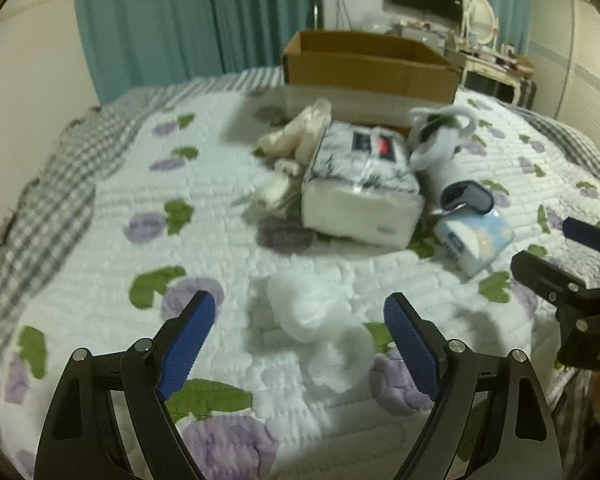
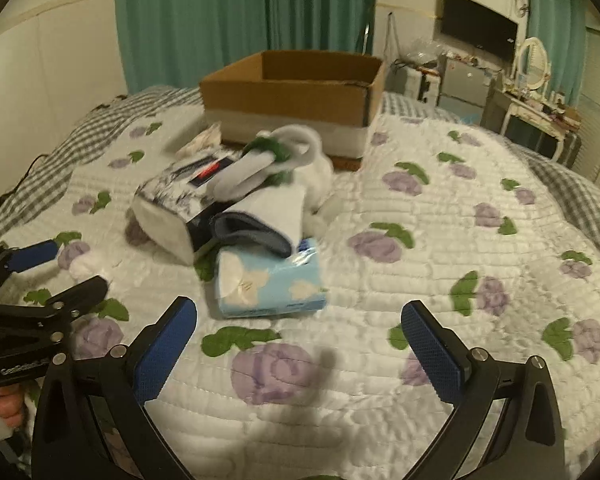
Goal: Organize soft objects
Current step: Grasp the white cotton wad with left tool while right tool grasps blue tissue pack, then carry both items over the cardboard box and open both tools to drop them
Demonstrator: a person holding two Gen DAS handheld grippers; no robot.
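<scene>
Soft things lie on a floral quilt [image 1: 100,208]. A fluffy white cotton wad [image 1: 312,320] lies just ahead of my open, empty left gripper [image 1: 300,308]. Farther on are a large white tissue pack [image 1: 360,184], a light blue tissue pack [image 1: 476,240] [image 2: 268,280], a grey-blue cloth [image 1: 468,196] [image 2: 252,232], a white-and-green plush [image 1: 440,128] [image 2: 276,156] and a cream plush [image 1: 300,128]. An open cardboard box [image 1: 368,64] [image 2: 292,92] stands behind them. My right gripper [image 2: 300,316] is open and empty, hovering short of the blue pack.
The right gripper shows at the right edge of the left wrist view [image 1: 580,280]; the left gripper shows at the left edge of the right wrist view [image 2: 32,292]. Teal curtains [image 2: 220,20], a wall television [image 2: 476,36] and a dressing table [image 2: 536,112] lie beyond the bed.
</scene>
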